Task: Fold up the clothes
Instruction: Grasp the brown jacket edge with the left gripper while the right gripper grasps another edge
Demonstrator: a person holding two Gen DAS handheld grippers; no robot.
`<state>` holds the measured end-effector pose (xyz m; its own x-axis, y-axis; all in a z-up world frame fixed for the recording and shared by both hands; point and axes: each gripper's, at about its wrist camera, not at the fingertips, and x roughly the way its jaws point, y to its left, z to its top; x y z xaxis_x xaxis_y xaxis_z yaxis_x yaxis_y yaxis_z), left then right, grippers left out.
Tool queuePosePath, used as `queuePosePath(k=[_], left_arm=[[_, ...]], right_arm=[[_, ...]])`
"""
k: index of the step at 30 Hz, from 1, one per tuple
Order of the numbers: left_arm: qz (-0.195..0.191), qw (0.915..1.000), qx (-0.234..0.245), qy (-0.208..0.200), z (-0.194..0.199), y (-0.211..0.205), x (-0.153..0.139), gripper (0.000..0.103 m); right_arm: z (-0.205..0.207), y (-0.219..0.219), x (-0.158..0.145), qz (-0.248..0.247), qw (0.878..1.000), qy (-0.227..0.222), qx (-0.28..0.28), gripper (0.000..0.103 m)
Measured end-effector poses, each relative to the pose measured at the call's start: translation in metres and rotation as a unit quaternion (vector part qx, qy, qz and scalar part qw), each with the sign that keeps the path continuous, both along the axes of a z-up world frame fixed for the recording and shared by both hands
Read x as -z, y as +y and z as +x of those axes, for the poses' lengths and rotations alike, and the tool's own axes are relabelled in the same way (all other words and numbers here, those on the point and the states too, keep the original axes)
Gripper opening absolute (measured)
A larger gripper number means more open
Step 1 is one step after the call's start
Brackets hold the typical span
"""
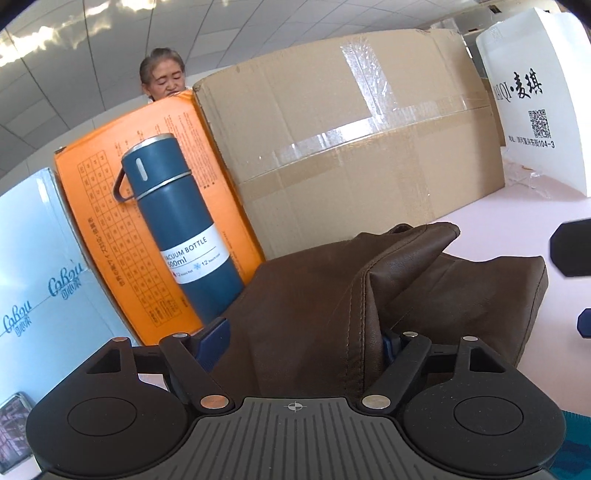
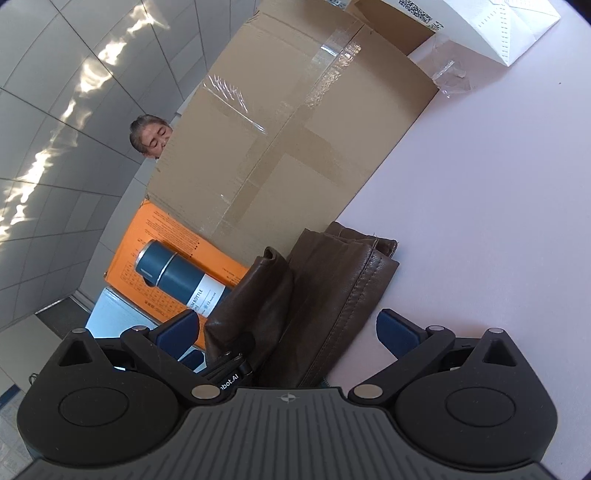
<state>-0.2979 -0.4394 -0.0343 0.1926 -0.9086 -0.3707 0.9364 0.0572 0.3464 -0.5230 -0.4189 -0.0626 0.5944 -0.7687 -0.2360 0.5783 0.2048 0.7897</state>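
While the folded brown garment [image 2: 332, 295] lies on the bench [image 2: 498, 221] against the cardboard box [image 2: 280, 147], the left gripper [image 1: 299, 336] fingers straddle it, contact unclear, and the right gripper [image 2: 288, 332] fingers stand wide.

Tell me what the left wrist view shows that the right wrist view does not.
Only the left wrist view: a white box with blue Cabou lettering and a QR code on the white bag. Only the right wrist view: a barcode label on a second cardboard box. Both: the folded brown leather garment, blue vacuum bottle, orange box and large taped cardboard box.
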Motion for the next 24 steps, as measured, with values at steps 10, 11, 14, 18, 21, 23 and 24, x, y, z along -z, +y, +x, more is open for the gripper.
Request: queuePosePath(k=[10,11,14,18,21,23,24], left_arm=[[-0.039,0.9838,-0.022,0.173,0.057,0.038,-0.017,0.012],[-0.041,0.9812,-0.027,0.186,0.062,0.041,-0.018,0.012],[-0.044,0.9731,-0.048,0.221,0.076,0.050,-0.019,0.012],[-0.041,0.9627,-0.059,0.261,0.093,0.058,-0.014,0.012],[-0.040,0.9568,-0.063,0.281,0.101,0.063,-0.011,0.012],[-0.041,0.9527,-0.065,0.294,0.105,0.066,-0.010,0.011],[-0.043,0.9504,-0.067,0.301,0.108,0.068,-0.010,0.010]], right_arm=[[0.039,-0.016,-0.004,0.011,0.993,0.119,-0.017,0.103],[0.044,-0.018,-0.006,0.017,0.991,0.132,-0.014,0.103],[0.059,-0.031,-0.010,0.035,0.988,0.148,-0.004,0.103],[0.071,-0.048,-0.012,0.047,0.987,0.150,0.013,0.099],[0.080,-0.052,-0.013,0.053,0.978,0.199,0.034,0.048],[0.086,-0.052,-0.012,0.053,0.970,0.232,0.048,0.024],[0.085,-0.052,-0.011,0.053,0.972,0.226,0.044,0.019]])
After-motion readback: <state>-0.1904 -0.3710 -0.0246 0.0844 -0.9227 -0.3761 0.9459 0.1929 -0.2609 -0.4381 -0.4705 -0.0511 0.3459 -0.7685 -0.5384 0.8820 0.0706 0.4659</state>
